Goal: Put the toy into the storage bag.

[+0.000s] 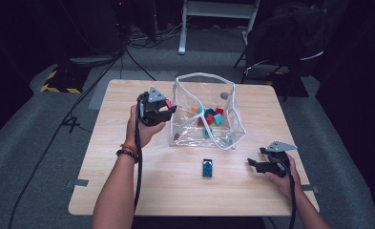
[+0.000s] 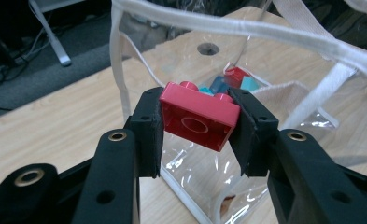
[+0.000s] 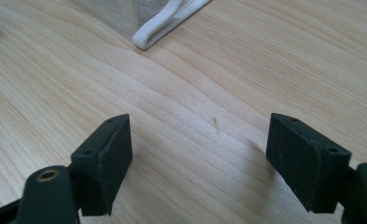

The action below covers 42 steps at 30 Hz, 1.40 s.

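I can read no text, label, brand or number anywhere here — not on the red brick (image 2: 199, 120) between my left gripper's (image 2: 197, 128) pads, not on the clear bag (image 1: 185, 95). The 1 sign I can make out is yellow-and-black hazard striping (image 1: 56, 82) on the floor — left of the table (image 1: 128, 191).

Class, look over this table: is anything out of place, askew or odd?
One blue brick lies alone on the table, outside the clear bag that holds the other bricks. The red brick sits tilted in the left gripper. The bag's walls sag and crease. Nothing looks spilled or broken.
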{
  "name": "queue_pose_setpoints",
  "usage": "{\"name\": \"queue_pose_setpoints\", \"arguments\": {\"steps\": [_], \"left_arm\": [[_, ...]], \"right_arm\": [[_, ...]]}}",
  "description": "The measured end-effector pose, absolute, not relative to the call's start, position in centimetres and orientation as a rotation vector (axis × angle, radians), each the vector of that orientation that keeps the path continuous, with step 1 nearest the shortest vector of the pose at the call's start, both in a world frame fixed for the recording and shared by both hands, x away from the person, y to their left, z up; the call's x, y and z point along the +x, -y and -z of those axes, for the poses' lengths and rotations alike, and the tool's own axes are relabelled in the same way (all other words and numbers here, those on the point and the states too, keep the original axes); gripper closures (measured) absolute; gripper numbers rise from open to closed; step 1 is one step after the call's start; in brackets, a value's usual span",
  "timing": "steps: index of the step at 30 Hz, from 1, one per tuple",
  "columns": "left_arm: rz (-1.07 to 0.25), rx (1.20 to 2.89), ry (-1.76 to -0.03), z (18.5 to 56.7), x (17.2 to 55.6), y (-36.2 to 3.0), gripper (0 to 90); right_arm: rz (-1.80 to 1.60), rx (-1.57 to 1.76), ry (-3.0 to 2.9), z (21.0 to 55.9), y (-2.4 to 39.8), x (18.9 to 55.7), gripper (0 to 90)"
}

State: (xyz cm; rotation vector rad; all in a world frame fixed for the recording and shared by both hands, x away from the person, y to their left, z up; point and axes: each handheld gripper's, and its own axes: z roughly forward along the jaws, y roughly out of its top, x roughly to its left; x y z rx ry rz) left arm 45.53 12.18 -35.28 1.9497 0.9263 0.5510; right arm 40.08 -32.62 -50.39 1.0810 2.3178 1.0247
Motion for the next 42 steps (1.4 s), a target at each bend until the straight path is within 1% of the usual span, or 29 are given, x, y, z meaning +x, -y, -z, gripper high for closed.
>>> {"name": "queue_pose_setpoints", "arguments": {"steps": [15,23,29,33,42], "left_arm": [[-0.548,1.924,-0.846,31.4,46.6,-9.0,58.6],[-0.530,1.928,-0.784,29.8,46.8,-6.3,58.6],[-0.512,1.962,-0.738,29.7,47.3,-3.3,58.6],[-0.503,1.972,-0.708,29.8,47.4,-2.1,58.6],[-0.486,2.001,-0.697,30.4,47.7,0.3,58.5]], "right_arm": [[-1.023,1.080,-2.317,50.4,32.6,40.1,23.4],[-1.023,1.079,-2.318,50.4,32.6,40.1,23.4],[-1.022,1.078,-2.317,50.4,32.6,40.1,23.4],[-1.024,1.073,-2.321,50.4,32.6,40.1,23.4],[-1.026,1.064,-2.327,50.4,32.6,40.1,23.4]]}}
